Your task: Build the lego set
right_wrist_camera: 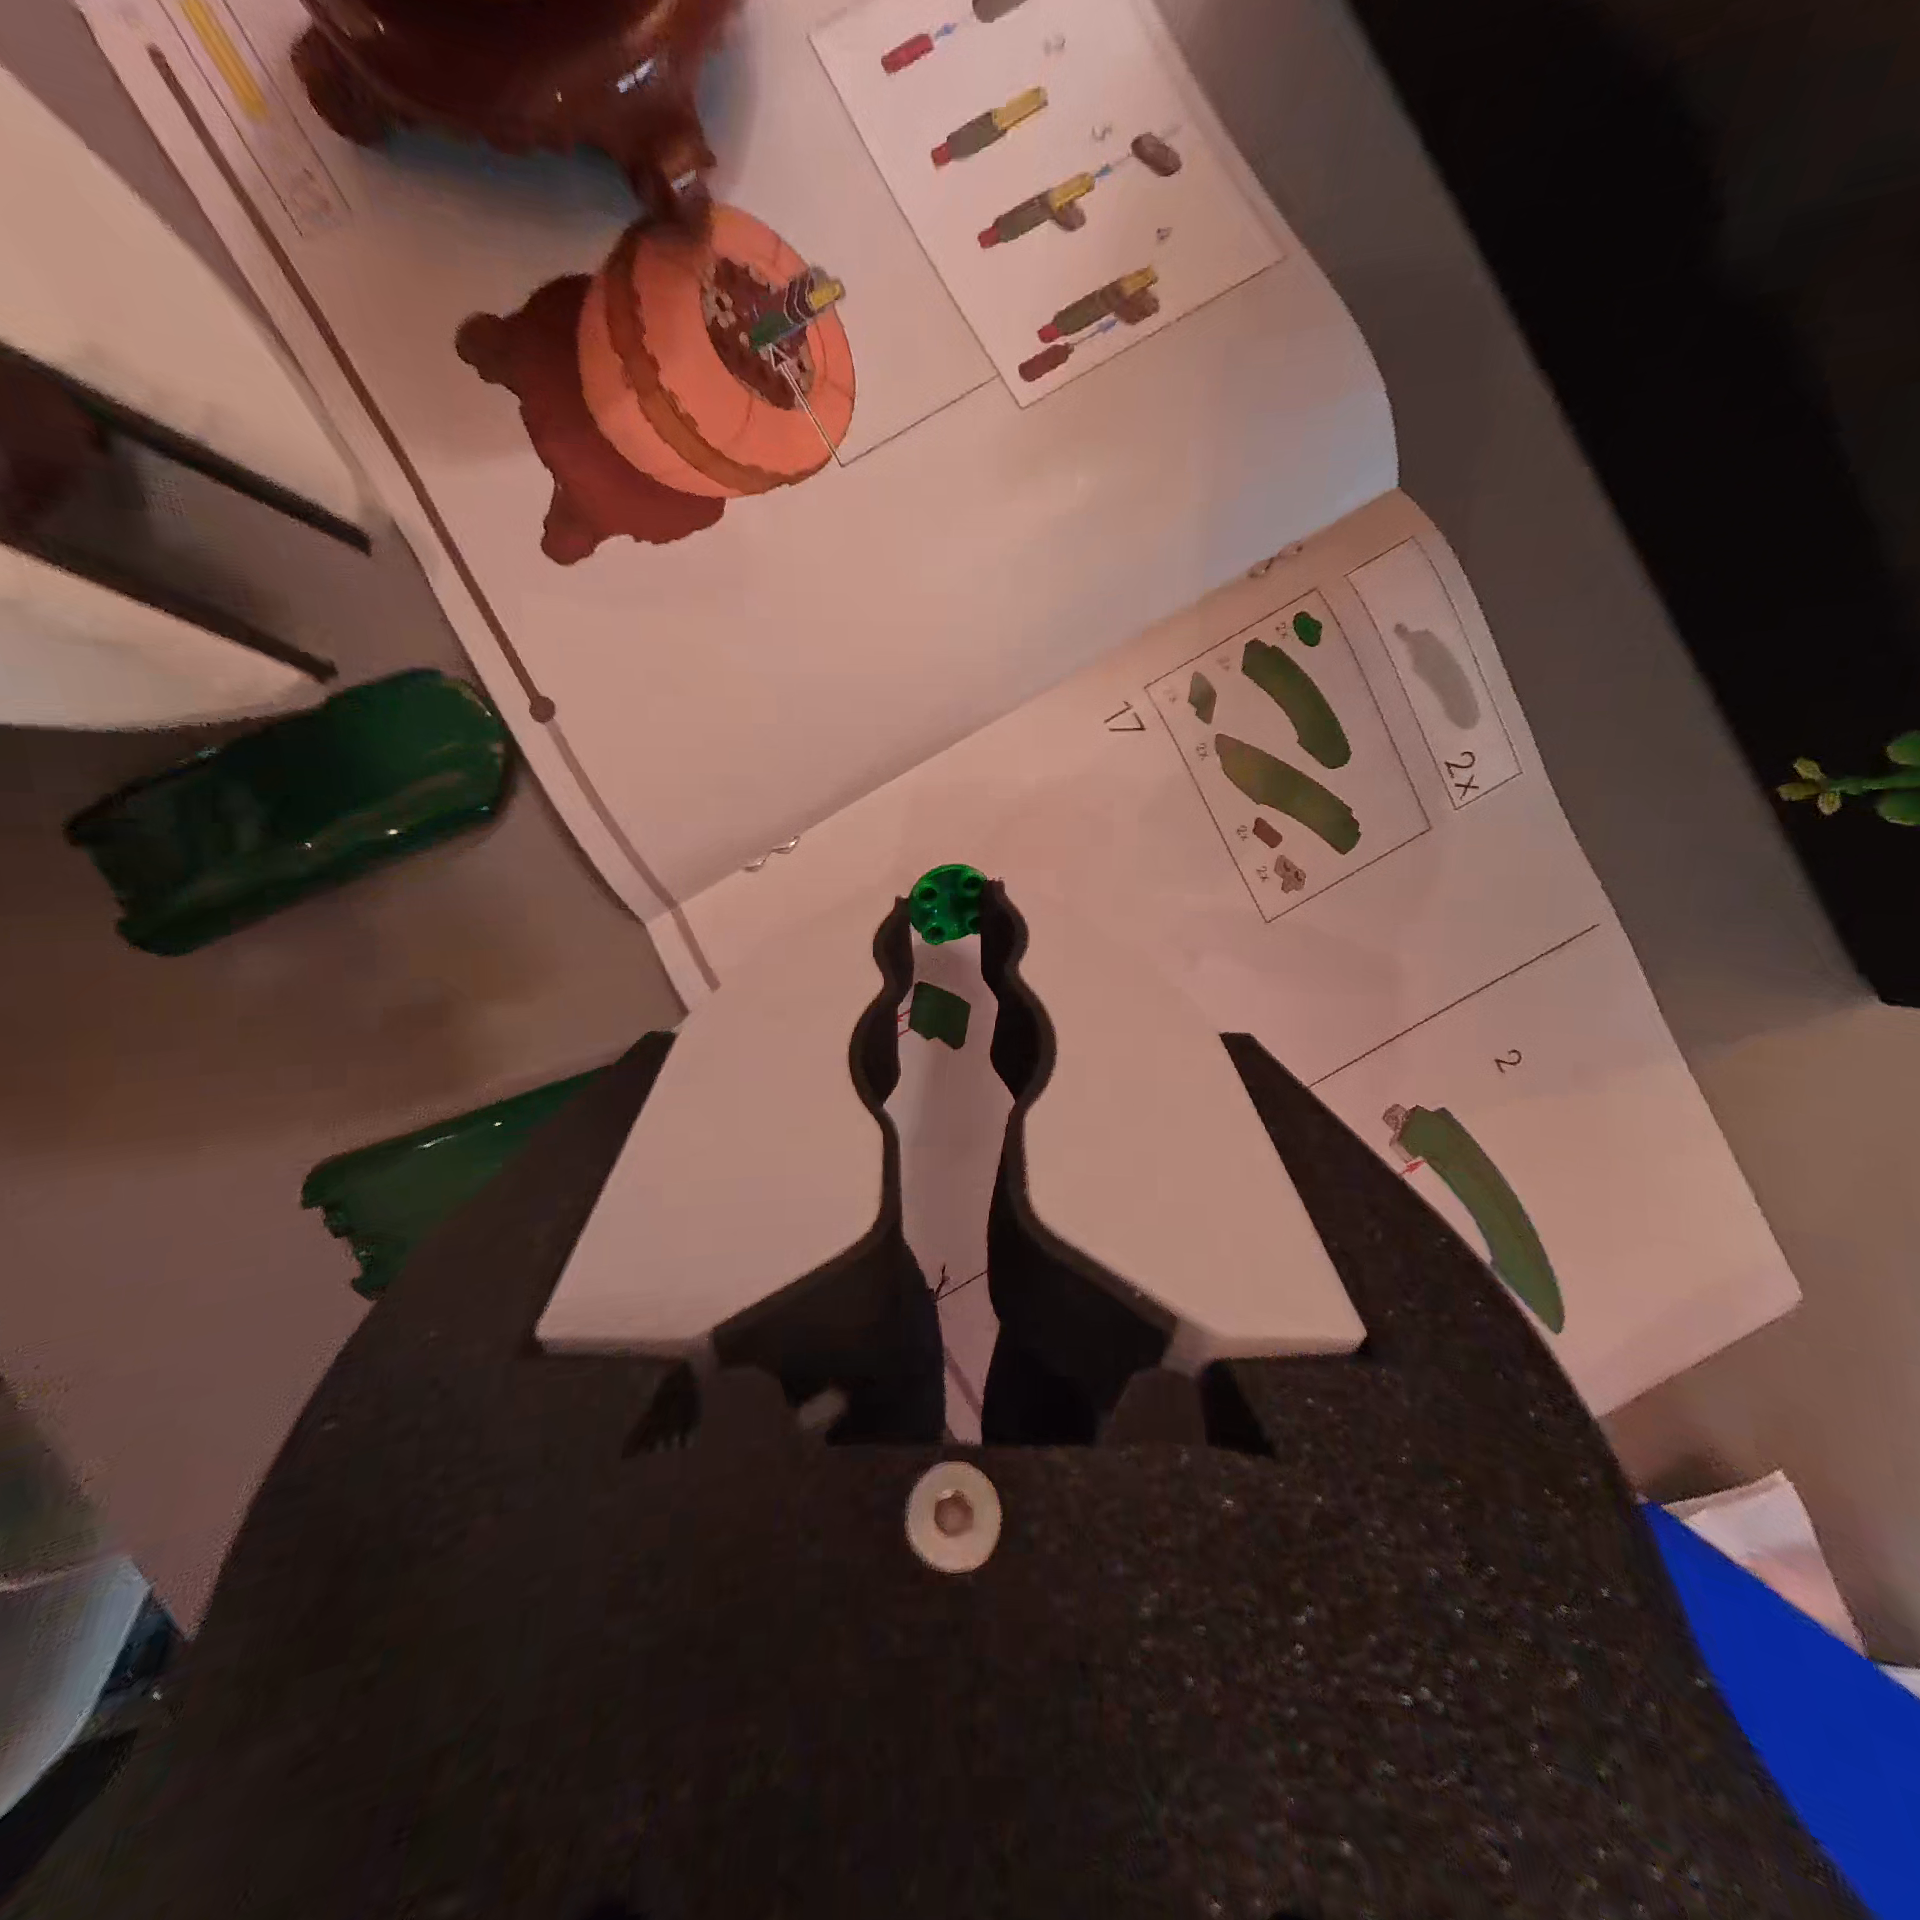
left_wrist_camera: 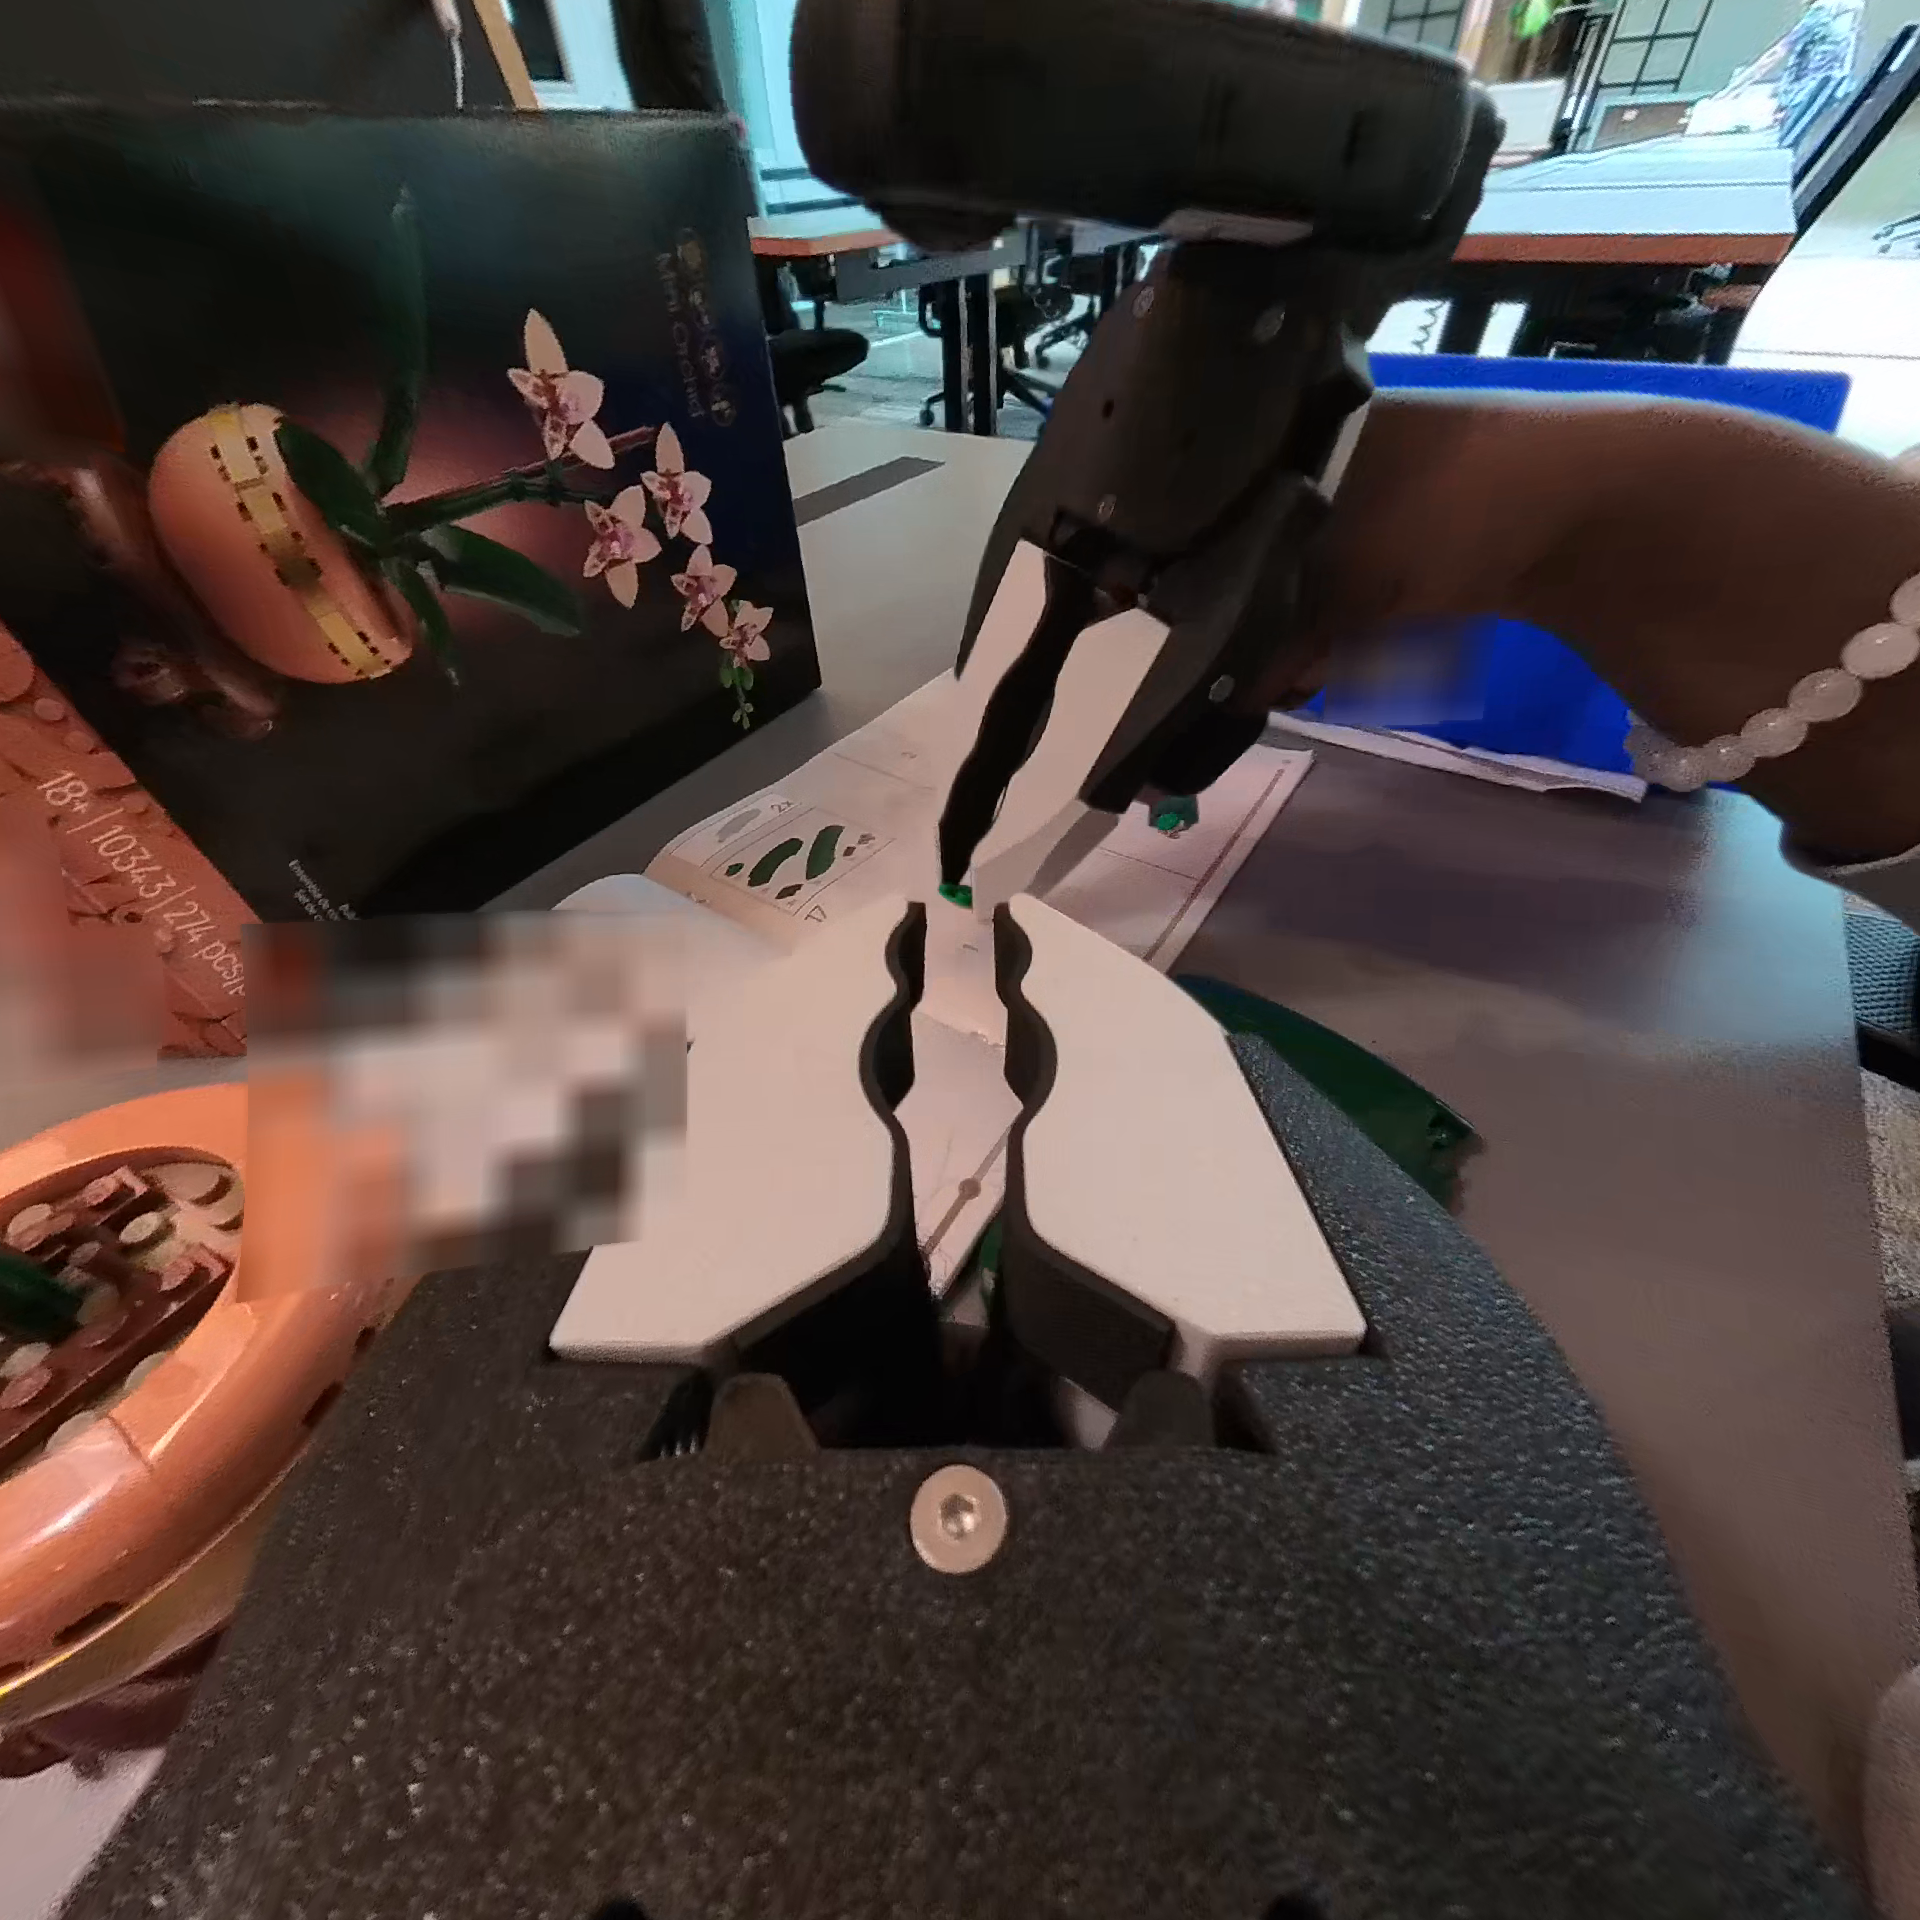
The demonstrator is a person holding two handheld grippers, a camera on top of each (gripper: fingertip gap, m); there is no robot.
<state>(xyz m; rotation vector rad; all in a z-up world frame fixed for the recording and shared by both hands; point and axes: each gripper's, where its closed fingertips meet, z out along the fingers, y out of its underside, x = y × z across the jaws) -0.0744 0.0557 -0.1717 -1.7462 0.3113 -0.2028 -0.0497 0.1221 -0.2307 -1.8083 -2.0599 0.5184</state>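
My right gripper (right_wrist_camera: 945, 920) is shut on a small round green stud piece (right_wrist_camera: 945, 902) and holds it at the fingertips over the open instruction booklet (right_wrist_camera: 727, 644). In the left wrist view the right gripper (left_wrist_camera: 954, 878) points down from above with the green piece (left_wrist_camera: 954, 891) at its tip, just beyond my left gripper (left_wrist_camera: 958, 925). The left gripper's white fingers (left_wrist_camera: 790, 1122) stand a little apart, with nothing between them. The salmon lego pot (left_wrist_camera: 125, 1455) with brown plates inside sits at the lower left.
The lego set box (left_wrist_camera: 416, 468) stands at the back left. Dark green leaf pieces (right_wrist_camera: 301, 800) (right_wrist_camera: 447, 1174) lie left of the booklet; one shows in the left wrist view (left_wrist_camera: 1351, 1081). A brown base (right_wrist_camera: 499, 62) lies on the booklet's far end. A blue bin (left_wrist_camera: 1538, 696) is at the right. The left gripper's tips are roughly 9 cm from the right gripper's. From my left tips it is roughly 12 cm to the salmon lego pot (left_wrist_camera: 125, 1455); from my right, 20 cm.
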